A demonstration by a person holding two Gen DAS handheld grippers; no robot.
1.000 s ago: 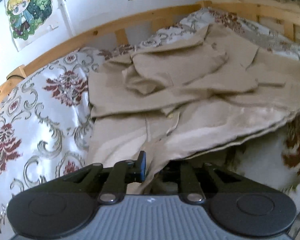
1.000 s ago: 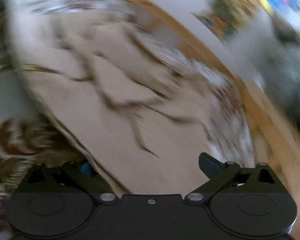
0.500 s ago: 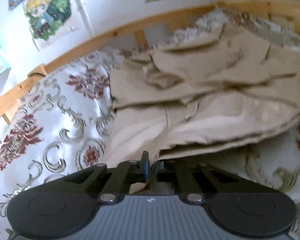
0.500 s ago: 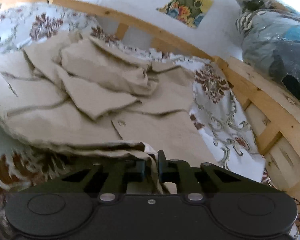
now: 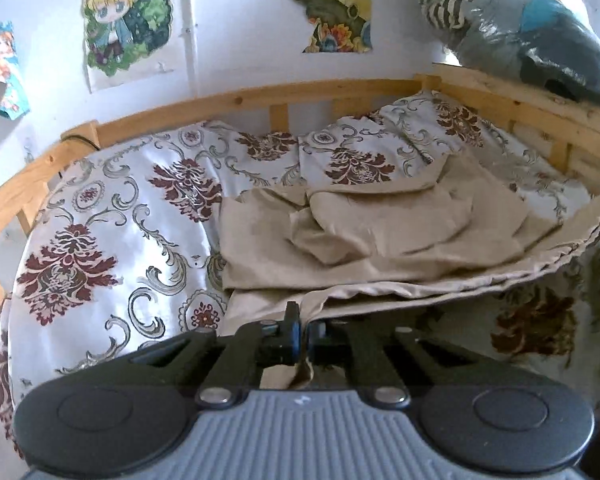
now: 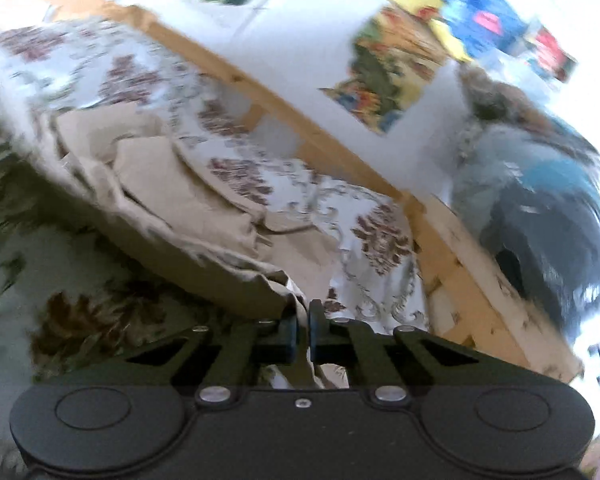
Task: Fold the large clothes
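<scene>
A large beige garment (image 5: pixel 380 236) lies crumpled on the floral bedspread (image 5: pixel 112 216), with a floral fold of the spread over its far part. My left gripper (image 5: pixel 303 326) is shut on the garment's near edge and holds it lifted above the bed. In the right wrist view the same garment (image 6: pixel 172 184) hangs from my right gripper (image 6: pixel 303 320), which is shut on another part of its near edge. The lifted hem stretches between the two grippers. The right wrist view is blurred.
A wooden bed rail (image 5: pixel 240 100) runs along the back and right side (image 6: pixel 456 256). A pile of bagged clothes (image 5: pixel 540 36) sits on the right rail. Posters (image 5: pixel 124 20) hang on the white wall behind.
Both grippers have risen and pulled back with the garment's near edge. The right gripper went from open to shut on the edge. More wall and rail now show.
</scene>
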